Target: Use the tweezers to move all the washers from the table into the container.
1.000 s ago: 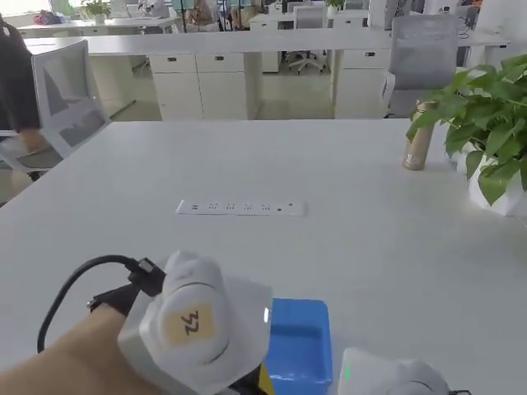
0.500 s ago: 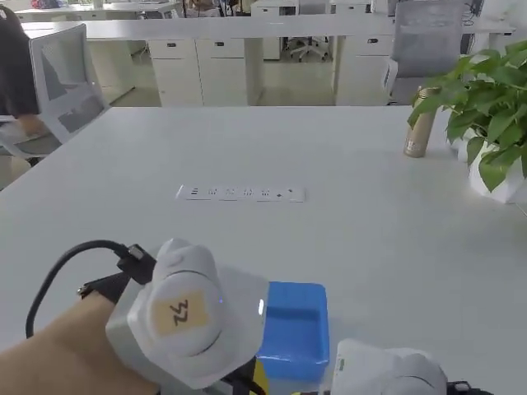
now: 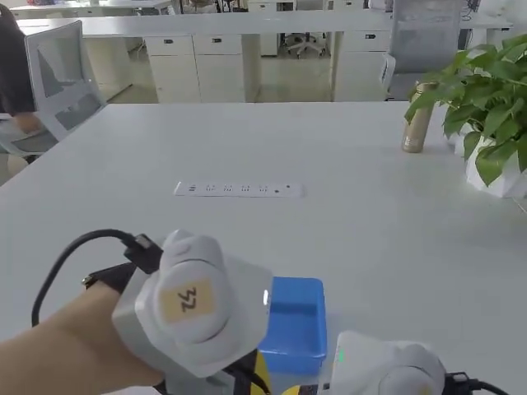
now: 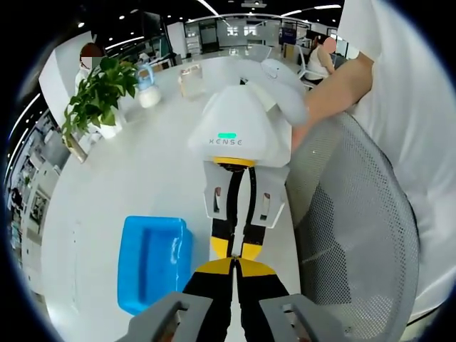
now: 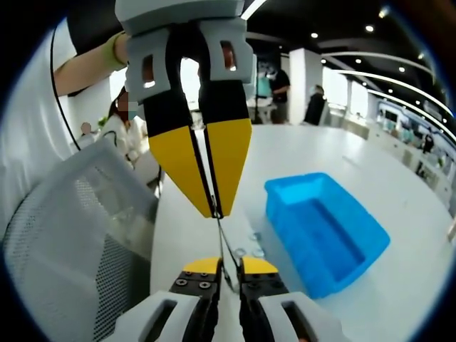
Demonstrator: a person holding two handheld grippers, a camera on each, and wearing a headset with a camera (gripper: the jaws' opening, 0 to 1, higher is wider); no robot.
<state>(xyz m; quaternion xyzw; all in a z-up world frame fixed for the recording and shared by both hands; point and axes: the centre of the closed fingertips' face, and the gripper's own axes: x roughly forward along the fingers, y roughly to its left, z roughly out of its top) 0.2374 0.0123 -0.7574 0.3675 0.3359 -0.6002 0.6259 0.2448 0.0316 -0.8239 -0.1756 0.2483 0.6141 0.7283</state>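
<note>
At the far left, beyond the table's (image 3: 354, 230) edge, stands a grey mesh chair (image 3: 59, 81). On the near left of the table is the left gripper (image 5: 214, 208), its white body low in the head view with a black cable looping off its back. Its yellow-tipped fingers (image 5: 231, 153) are pressed together, clenched on the thin metal tweezers (image 5: 219, 231).

Farther off, mid-table, a white power strip (image 3: 239, 189) lies flat. The blue container (image 3: 290, 360) sits just right of the left gripper's body, open side up. Its inside is partly hidden, so I cannot tell what it holds.

The right gripper (image 4: 236, 248) is at the near edge, right of the left one. It points back at the left gripper so their tips nearly meet, and its jaws are also closed on the tweezers - the tool runs straight from one claw to the other. A few small washers (image 5: 246, 251) lie on the table below the tweezers, near the container but outside it.

At the far right stand a tan bottle (image 3: 416, 127) and then a leafy green plant (image 3: 490, 103).
</note>
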